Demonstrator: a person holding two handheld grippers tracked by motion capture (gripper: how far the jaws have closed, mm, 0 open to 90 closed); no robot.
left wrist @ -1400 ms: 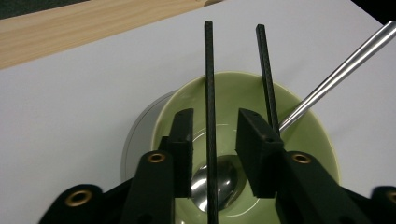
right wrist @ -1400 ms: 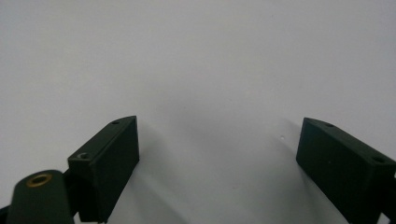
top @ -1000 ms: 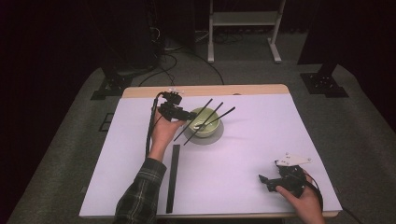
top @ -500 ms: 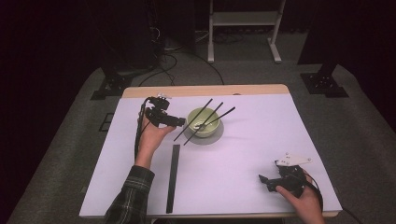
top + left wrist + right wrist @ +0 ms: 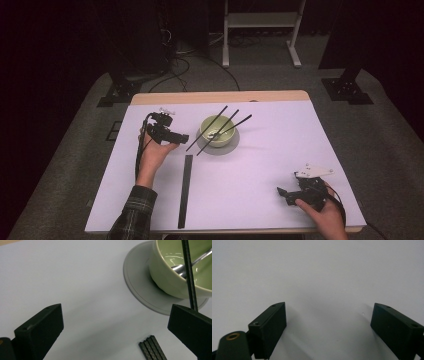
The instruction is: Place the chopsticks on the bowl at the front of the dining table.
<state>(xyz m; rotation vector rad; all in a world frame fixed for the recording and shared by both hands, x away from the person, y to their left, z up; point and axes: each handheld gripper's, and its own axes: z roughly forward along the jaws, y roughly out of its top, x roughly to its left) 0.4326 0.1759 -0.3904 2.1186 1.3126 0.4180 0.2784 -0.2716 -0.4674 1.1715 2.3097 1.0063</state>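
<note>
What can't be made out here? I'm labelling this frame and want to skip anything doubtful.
- Spoon in the green bowl: left gripper view, crossed by a black rod, handle cut by the edge.
- Rod bundle: same view, cut by the bottom edge.
- Right gripper: high view, jaw gap too small to judge.

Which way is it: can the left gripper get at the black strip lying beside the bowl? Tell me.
Probably yes. The left gripper is open, and only bare table separates it from the black strip; the rods across the bowl sit off to the side.

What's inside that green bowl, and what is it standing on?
The green bowl stands on a grey saucer. Inside lies a metal spoon; thin black rods rest slanted across its rim. The bowl's wall hides the rest of the inside.
</note>
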